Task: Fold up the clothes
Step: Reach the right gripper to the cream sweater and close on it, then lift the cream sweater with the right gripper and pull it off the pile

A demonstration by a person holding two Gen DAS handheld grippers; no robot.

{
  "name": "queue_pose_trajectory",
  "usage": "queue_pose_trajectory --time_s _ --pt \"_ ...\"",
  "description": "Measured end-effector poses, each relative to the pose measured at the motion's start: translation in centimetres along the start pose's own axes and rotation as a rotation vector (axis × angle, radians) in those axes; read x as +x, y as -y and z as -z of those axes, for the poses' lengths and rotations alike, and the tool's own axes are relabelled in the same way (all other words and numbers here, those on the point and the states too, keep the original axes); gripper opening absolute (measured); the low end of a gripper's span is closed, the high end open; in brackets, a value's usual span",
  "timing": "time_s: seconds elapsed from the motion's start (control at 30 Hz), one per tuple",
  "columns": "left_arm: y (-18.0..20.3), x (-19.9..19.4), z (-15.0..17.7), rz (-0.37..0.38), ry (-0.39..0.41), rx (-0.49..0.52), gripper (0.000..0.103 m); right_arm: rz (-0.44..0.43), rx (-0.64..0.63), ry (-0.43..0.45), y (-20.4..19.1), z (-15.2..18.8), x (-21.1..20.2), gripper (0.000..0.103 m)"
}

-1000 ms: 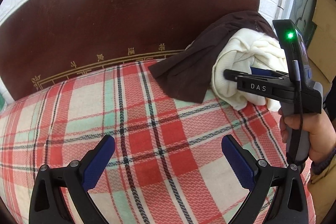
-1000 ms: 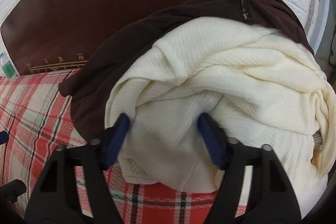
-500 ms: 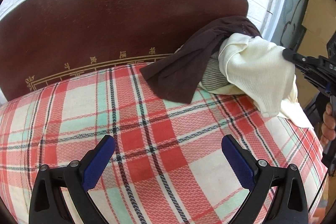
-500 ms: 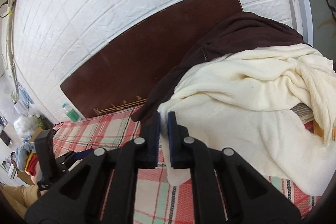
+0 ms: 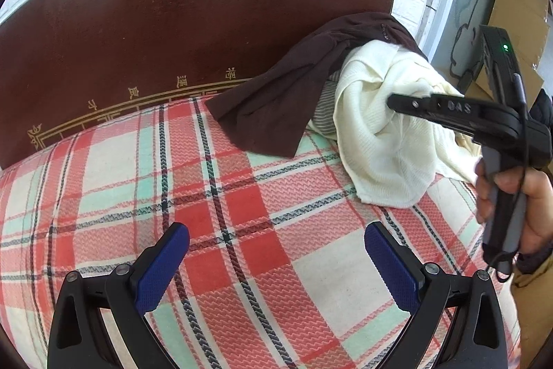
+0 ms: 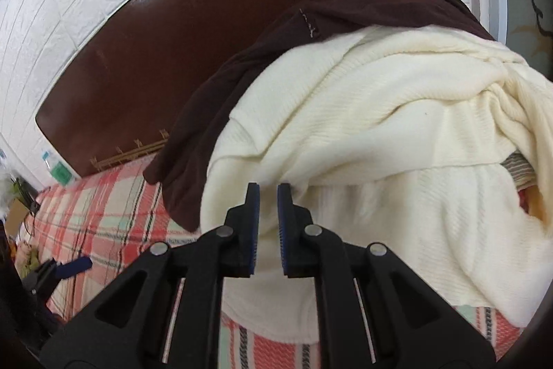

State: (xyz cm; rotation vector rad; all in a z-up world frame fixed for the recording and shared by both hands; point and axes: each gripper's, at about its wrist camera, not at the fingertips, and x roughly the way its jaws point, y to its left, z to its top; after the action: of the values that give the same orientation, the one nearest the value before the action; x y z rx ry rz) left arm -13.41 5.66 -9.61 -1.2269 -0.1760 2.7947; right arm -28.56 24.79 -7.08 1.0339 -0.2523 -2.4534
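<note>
Two grippers in play. Nearest, the left gripper (image 5: 276,260) hangs over the plaid bedcover (image 5: 242,196) with its blue fingers (image 5: 162,265) spread wide and nothing between them; broad bare plaid lies ahead of it all the way to the headboard. Over to the right, the right gripper (image 6: 268,192) has its pads nearly together, and cream fabric shows in the slim gap, so it looks pinched on the cream knit sweater (image 6: 380,134), though the contact itself is partly hidden. That sweater drapes off the pile, its lower edge touching the plaid near the bed's right edge. Just behind it, a dark brown garment (image 5: 276,106) spills leftward, its hem lying flat on the cover. A striped piece (image 5: 325,113) peeks out between the two. Farthest back, the brown headboard (image 5: 172,23) stands against white brick wall (image 6: 69,6).
</note>
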Motion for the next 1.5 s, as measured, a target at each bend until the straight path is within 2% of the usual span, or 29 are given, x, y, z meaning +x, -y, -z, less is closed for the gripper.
queue_pose_trajectory --time_s 0.03,0.07,0.1,0.13,0.23,0.43,0.47,0.5,0.53,0.57,0.6,0.67,0.77,0.87,0.97,1.13,1.23,1.3,1.37,1.4,1.43,1.5 --pt "-0.2 0.0 0.0 -0.001 0.0 -0.005 0.103 0.002 0.015 0.009 0.0 0.1 0.2 0.033" --pt "-0.5 -0.1 0.1 -0.003 0.001 -0.01 0.103 -0.006 0.022 0.03 -0.2 0.4 0.1 0.076" --pt "-0.8 -0.1 0.1 -0.004 0.002 -0.015 0.103 -0.021 0.029 0.063 -0.1 0.7 -0.2 0.098" --pt "-1.1 -0.1 0.1 -0.006 0.003 -0.018 0.103 -0.026 0.026 0.09 -0.2 1.0 -0.6 0.098" --pt "-1.6 0.4 0.2 -0.01 -0.007 -0.034 0.103 0.021 -0.029 0.113 -0.4 1.4 -1.2 0.092" --pt "-1.2 1.1 0.7 0.001 -0.037 -0.027 0.103 0.059 0.052 0.077 -0.1 -0.4 1.5 0.092" --pt "-1.1 1.3 0.8 0.003 -0.042 -0.026 0.103 0.067 0.064 0.076 -0.1 -0.8 2.1 0.086" --pt "-1.0 1.4 0.9 0.005 -0.047 -0.024 0.103 0.075 0.073 0.075 -0.1 -1.0 2.6 0.057" --pt "-1.0 1.4 1.0 0.005 -0.049 -0.024 0.103 0.083 0.077 0.075 -0.1 -1.2 3.0 0.038" --pt "-1.1 1.3 1.0 0.005 -0.052 -0.024 0.103 0.076 0.088 0.076 0.0 -1.3 3.1 0.023" --pt "-1.2 1.2 1.1 0.006 -0.053 -0.023 0.103 0.036 0.116 0.079 0.5 -1.3 2.7 0.021" --pt "-1.7 0.7 1.1 0.008 -0.048 -0.026 0.103 -0.048 0.163 0.093 1.4 -1.4 1.4 0.017" --pt "-2.3 -0.1 1.0 0.01 -0.029 -0.03 0.103 -0.19 0.177 0.181 2.0 -1.4 -4.0 0.016" --pt "-2.3 -1.1 0.9 0.047 -0.012 -0.037 0.103 -0.327 0.187 0.266 2.4 -1.5 -9.4 0.016" --pt "-1.4 -2.7 0.8 0.121 0.004 -0.019 0.103 -0.416 0.169 0.32 1.3 -1.4 -14.6 0.016" --pt "1.2 -7.7 1.1 0.329 0.069 0.066 0.103 -0.488 0.12 0.372 -3.4 -2.0 -21.6 0.016" --pt "2.2 -11.9 1.8 0.42 0.147 0.132 0.103 -0.556 0.098 0.379 -6.2 -1.8 -24.4 0.016" --pt "2.3 -14.2 2.2 0.465 0.184 0.157 0.103 -0.606 0.082 0.377 -8.5 -1.5 -25.6 0.016" --pt "2.4 -16.3 2.6 0.475 0.214 0.185 0.103 -0.665 0.05 0.371 -11.2 -1.4 -26.7 0.015" --pt "2.2 -17.5 2.9 0.483 0.229 0.198 0.103 -0.73 0.023 0.373 -12.8 -1.2 -27.5 0.007" --pt "1.8 -18.6 3.3 0.496 0.242 0.204 0.103 -0.785 -0.009 0.377 -14.5 -1.0 -28.3 0.007" --pt "0.7 -20.4 4.0 0.497 0.261 0.196 0.103 -0.833 -0.095 0.394 -18.6 -0.7 -30.1 0.007"
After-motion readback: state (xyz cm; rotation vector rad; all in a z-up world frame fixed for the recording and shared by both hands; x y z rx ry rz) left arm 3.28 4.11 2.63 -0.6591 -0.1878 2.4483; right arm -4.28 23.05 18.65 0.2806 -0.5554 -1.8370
